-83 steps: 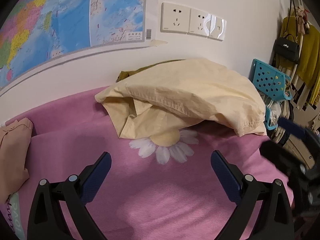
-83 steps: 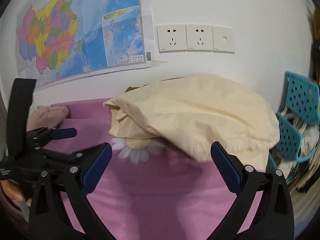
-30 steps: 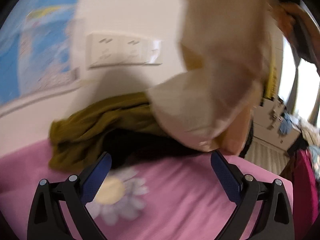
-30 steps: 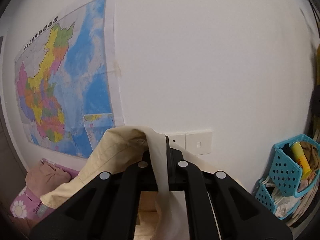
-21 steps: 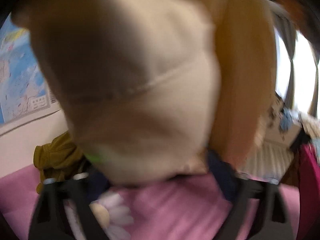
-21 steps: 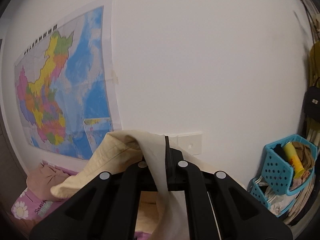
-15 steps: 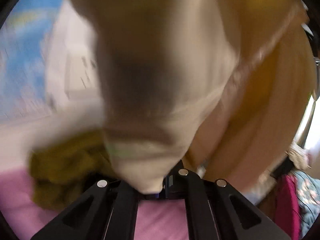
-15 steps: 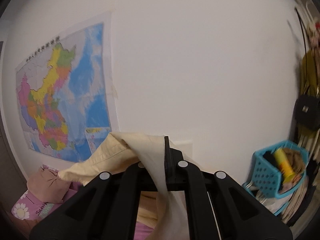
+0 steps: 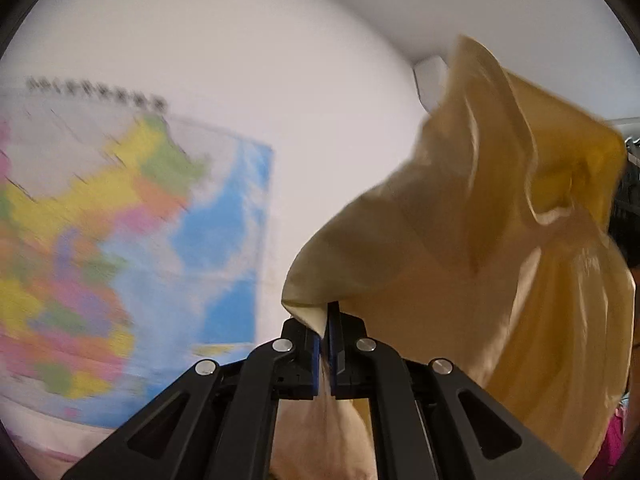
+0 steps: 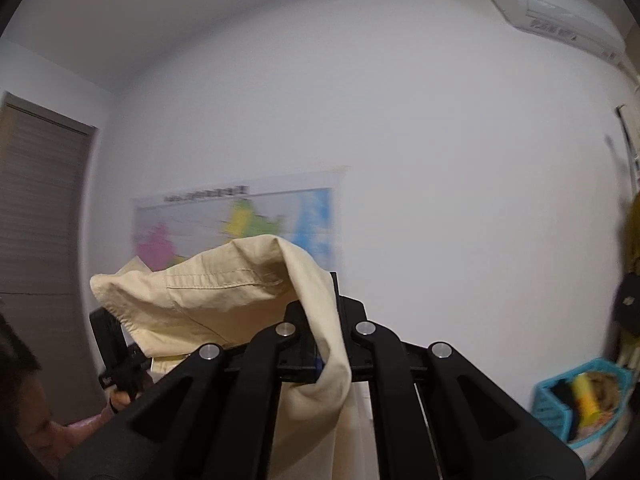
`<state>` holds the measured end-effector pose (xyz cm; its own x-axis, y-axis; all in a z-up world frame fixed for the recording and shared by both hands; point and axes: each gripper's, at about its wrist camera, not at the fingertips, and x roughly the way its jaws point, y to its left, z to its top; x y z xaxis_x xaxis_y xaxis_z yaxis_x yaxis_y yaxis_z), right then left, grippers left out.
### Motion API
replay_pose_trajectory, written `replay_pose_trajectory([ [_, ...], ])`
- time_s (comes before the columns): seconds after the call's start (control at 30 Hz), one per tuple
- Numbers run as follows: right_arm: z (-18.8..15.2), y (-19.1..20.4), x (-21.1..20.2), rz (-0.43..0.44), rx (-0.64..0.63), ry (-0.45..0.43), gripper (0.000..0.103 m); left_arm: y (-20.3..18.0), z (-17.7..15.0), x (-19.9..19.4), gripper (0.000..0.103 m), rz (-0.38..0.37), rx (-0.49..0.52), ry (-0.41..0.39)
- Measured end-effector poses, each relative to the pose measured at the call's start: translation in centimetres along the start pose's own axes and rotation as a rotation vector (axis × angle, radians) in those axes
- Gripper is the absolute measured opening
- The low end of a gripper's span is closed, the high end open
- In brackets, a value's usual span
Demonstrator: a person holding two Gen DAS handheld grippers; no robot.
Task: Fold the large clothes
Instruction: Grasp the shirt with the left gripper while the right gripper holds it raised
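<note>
A large cream-yellow garment [image 9: 472, 248] hangs in the air, held high against the white wall. My left gripper [image 9: 325, 344] is shut on one edge of it; the cloth billows up and to the right. My right gripper [image 10: 326, 332] is shut on another edge of the same garment [image 10: 224, 304], which drapes over its jaws and stretches left toward the other hand-held gripper [image 10: 116, 356]. The bed is out of view.
A coloured wall map [image 9: 120, 248] hangs on the wall, also in the right wrist view [image 10: 240, 216]. A dark door [image 10: 40, 208] stands at left. An air conditioner [image 10: 552, 4] is at top right. A blue basket [image 10: 580, 400] sits low right.
Both grippers closed on the cream garment and lifted it off the pink bed. Both views have tilted upward to the wall; the left view is now blurred by motion.
</note>
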<state>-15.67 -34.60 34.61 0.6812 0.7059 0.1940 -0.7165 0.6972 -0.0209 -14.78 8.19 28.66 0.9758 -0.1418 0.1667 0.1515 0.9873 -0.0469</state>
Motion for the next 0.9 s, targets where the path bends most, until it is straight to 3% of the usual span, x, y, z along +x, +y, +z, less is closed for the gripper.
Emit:
replay_pose_trajectory([
  [0.1,-1.2,2.1,-0.5,0.134,0.034,-0.019,0.002,0.9,2.3,-6.7,0.002,0.121,0.059,-0.052],
  [0.27,-3.4,4.8,0.8,0.36,0.122,-0.045,0.002,1.9,4.4,-13.4,0.002,0.309,0.137,-0.053],
  [0.33,-5.3,4.7,3.4,0.41,0.177,-0.017,0.002,2.0,4.3,-13.9,0.002,0.384,0.172,-0.045],
  [0.43,-10.0,3.3,10.7,0.44,0.311,0.125,0.002,3.3,2.3,-11.1,0.002,0.49,0.219,0.092],
  [0.57,-21.7,0.0,23.9,0.367,0.502,0.417,0.002,9.7,-5.5,-4.4,0.003,0.572,0.18,0.4],
  [0.63,-25.9,-1.6,27.9,0.315,0.544,0.493,0.002,13.8,-10.2,-0.4,0.003,0.614,0.16,0.526],
  [0.7,-31.1,-3.6,32.4,0.244,0.612,0.597,0.002,19.3,-16.3,4.0,0.002,0.631,0.056,0.691],
  [0.8,-37.8,-4.7,37.3,0.129,0.561,0.763,0.003,24.5,-23.5,7.9,0.002,0.615,-0.04,0.854],
  [0.9,-43.3,-6.0,39.4,0.011,0.497,0.89,0.005,27.6,-28.1,9.6,0.002,0.637,-0.102,0.931],
])
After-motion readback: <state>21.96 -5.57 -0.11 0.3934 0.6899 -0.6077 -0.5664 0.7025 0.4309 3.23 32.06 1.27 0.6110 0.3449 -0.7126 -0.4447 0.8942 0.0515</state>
